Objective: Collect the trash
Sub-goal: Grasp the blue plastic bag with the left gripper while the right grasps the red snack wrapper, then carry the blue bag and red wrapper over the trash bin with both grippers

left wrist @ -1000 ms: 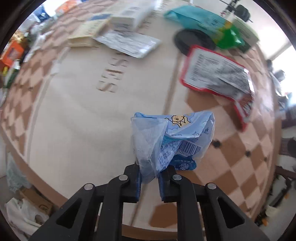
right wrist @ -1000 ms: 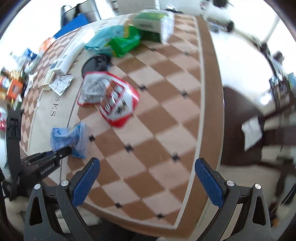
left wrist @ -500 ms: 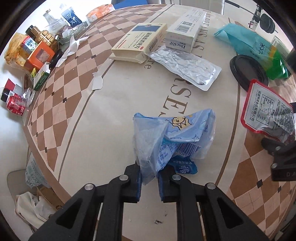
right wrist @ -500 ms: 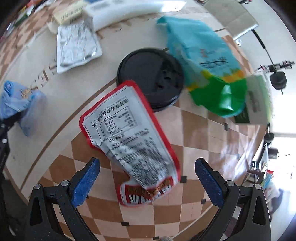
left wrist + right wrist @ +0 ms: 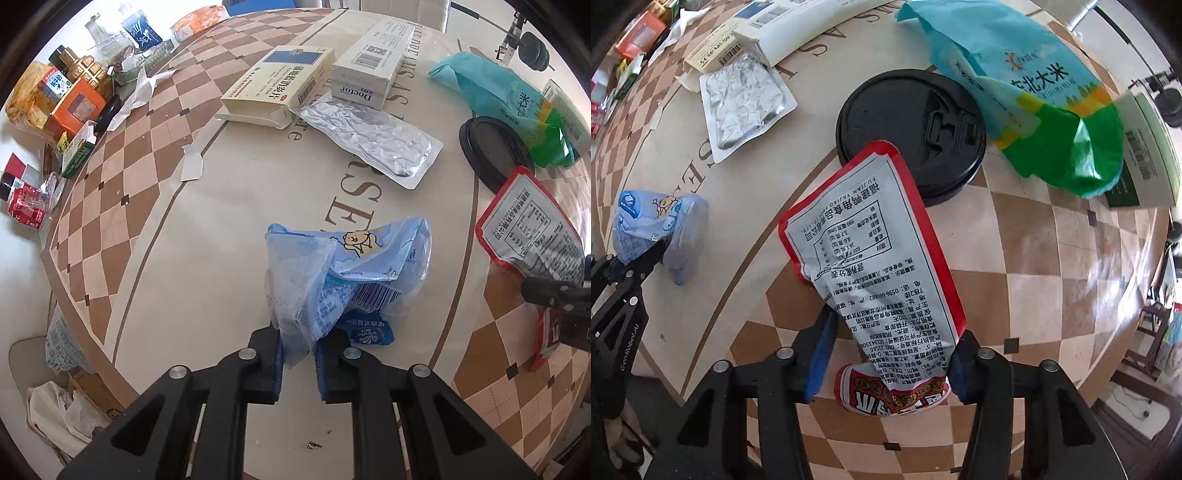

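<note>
My left gripper (image 5: 298, 354) is shut on a crumpled light-blue tissue wrapper (image 5: 343, 280) and holds it over the table; it also shows in the right wrist view (image 5: 657, 225). My right gripper (image 5: 890, 362) is open, its jaws on either side of the near end of a red and silver snack pouch (image 5: 875, 273) that lies flat on the table. The pouch's far end rests on a black round lid (image 5: 916, 122). The pouch also shows at the right edge of the left wrist view (image 5: 532, 229).
A silver foil pack (image 5: 373, 136), two medicine boxes (image 5: 280, 81) and a teal and green rice bag (image 5: 1027, 85) lie farther back. Bottles, cans and cartons (image 5: 62, 103) crowd the far left. Bags (image 5: 59, 413) lie on the floor below the table edge.
My right gripper has moved in low over the table and narrowed around the red pouch's near end. My left gripper has kept hold of the blue wrapper and shifted slightly.
</note>
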Demonstrator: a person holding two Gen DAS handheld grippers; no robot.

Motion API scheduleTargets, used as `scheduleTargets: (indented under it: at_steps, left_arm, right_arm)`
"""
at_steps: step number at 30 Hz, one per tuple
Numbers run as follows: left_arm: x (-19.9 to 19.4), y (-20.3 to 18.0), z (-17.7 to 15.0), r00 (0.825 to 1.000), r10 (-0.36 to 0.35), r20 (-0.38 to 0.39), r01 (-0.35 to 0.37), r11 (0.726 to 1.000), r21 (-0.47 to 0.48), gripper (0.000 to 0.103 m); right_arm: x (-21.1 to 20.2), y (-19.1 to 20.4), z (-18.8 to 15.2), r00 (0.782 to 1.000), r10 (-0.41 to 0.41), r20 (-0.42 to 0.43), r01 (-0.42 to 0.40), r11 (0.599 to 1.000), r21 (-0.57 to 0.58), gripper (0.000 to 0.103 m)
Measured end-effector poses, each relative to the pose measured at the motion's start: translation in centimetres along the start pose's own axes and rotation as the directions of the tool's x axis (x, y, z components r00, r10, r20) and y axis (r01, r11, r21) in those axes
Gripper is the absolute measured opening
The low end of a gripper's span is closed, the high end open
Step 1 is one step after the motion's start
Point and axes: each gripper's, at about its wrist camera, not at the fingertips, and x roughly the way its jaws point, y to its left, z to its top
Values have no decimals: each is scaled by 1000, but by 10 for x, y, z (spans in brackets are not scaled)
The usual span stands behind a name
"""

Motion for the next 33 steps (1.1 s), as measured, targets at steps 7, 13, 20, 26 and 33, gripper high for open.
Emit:
scheduleTargets:
  at_steps: [7, 13, 20, 26, 33]
  left_arm:
    - [-16, 3, -9, 999, -23, 23, 23, 1000, 4, 10]
    - [-40, 11, -26, 997, -46, 56, 46, 999, 16, 9]
    - [-79, 27, -66, 991, -83, 101, 79, 996, 46, 9]
    - [-97, 43, -115, 992, -88, 96, 79, 993, 91, 9]
    - [-87, 64, -186, 995, -104, 1, 103, 988, 115, 9]
  right_arm:
    - [-19, -23, -46, 982, 160, 102, -176, 968, 178, 19]
    - [-38, -34, -93, 957, 215, 196, -266, 918, 293, 18]
    - [-71, -18, -161, 911, 275, 307, -376, 860, 347, 18]
    - [-90, 24, -220, 874, 320, 365, -443, 833, 332, 18]
    - [-49, 81, -307, 858, 417, 299, -507, 778, 371, 18]
